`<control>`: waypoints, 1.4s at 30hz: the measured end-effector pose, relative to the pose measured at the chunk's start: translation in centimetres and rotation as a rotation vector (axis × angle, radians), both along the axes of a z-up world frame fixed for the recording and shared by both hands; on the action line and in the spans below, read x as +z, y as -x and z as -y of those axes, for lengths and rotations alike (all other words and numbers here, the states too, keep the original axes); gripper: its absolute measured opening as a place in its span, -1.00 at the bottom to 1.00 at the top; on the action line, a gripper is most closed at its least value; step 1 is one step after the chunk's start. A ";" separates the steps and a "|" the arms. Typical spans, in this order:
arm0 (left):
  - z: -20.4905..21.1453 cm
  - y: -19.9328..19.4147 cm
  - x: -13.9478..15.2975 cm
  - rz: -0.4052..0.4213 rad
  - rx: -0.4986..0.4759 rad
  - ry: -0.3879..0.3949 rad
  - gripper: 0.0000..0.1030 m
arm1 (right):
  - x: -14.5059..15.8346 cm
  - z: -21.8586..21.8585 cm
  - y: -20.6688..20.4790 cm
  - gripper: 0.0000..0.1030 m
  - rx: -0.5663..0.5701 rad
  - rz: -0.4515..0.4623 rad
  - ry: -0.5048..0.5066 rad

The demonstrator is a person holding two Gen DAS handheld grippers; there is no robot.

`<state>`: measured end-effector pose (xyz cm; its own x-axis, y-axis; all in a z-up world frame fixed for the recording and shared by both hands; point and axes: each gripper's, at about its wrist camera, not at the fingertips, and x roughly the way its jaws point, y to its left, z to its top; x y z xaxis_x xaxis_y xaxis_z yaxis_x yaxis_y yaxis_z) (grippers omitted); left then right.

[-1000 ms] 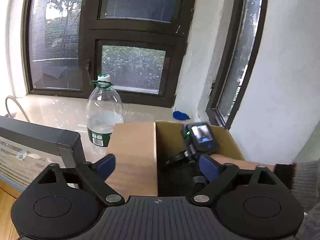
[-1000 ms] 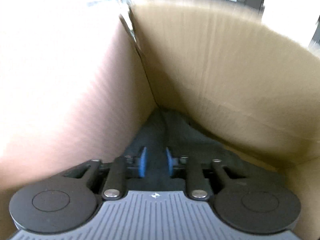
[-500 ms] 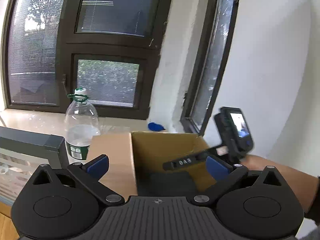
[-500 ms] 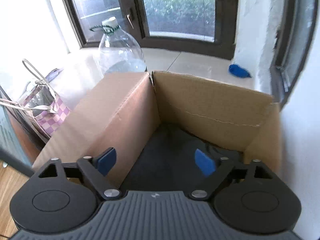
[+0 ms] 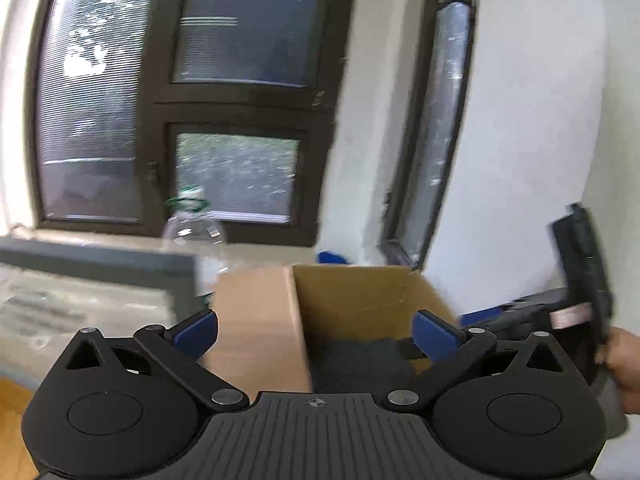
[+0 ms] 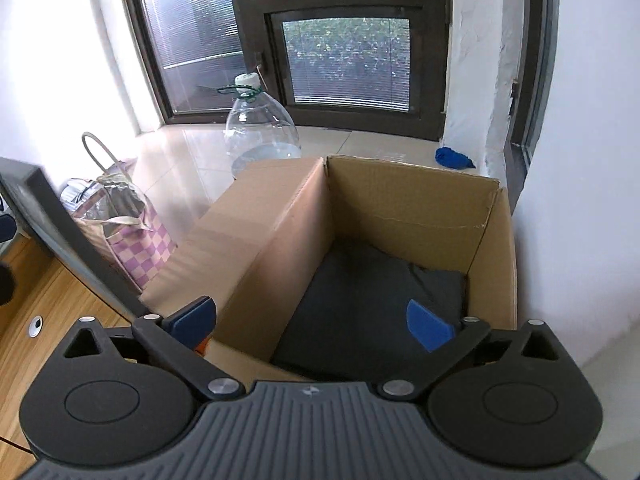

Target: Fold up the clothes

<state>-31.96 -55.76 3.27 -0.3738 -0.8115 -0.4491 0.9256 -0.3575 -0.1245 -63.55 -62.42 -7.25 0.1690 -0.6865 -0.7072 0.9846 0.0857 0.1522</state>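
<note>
A: What is seen in the right wrist view?

B: The right gripper (image 6: 312, 322), with its blue pads, is seen above an open brown cardboard box (image 6: 404, 204) that fills the centre of the frame. Its jaws have just been opening and are now spread wide, with nothing between them. A second ago the same pads were nearly shut, deep inside the box, just over the dark cloth.

A: And where is the garment placed?

B: A folded dark grey garment (image 6: 360, 304) is laid flat on the box floor, in the lower centre of the frame. It is touched by neither pad.

A: How is the left gripper held?

B: The left gripper (image 5: 316, 330) is also held fully apart and empty, at the lower edge of its blurred view. The same box (image 5: 360, 296) is seen beyond it, with the dark garment (image 5: 356, 360) inside. At the right edge, the other gripper's black body and the hand (image 5: 622, 364) holding it are now seen clear of the box, where a second ago they were down inside it.

A: What is meant by that for the task?

B: The garment appears to have been released into the box, so this piece is judged done. A next garment would probably be fetched, though none is visible.

A: What else is noted?

B: A clear plastic water bottle (image 6: 260, 136) is stood behind the box on the pale sill, and a purple checked bag (image 6: 132, 240) is set at the left.
</note>
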 end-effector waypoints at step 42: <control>-25.3 -23.3 -5.0 0.043 1.276 -0.354 1.00 | 3.3 -12.1 -44.0 0.99 1.188 0.032 0.127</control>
<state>-8.63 -30.43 -1.73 0.5790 -0.4178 -0.7002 0.5911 0.8065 0.0076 -19.58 -50.29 -3.92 0.7615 -0.1535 -0.6298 0.2751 0.9562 0.0995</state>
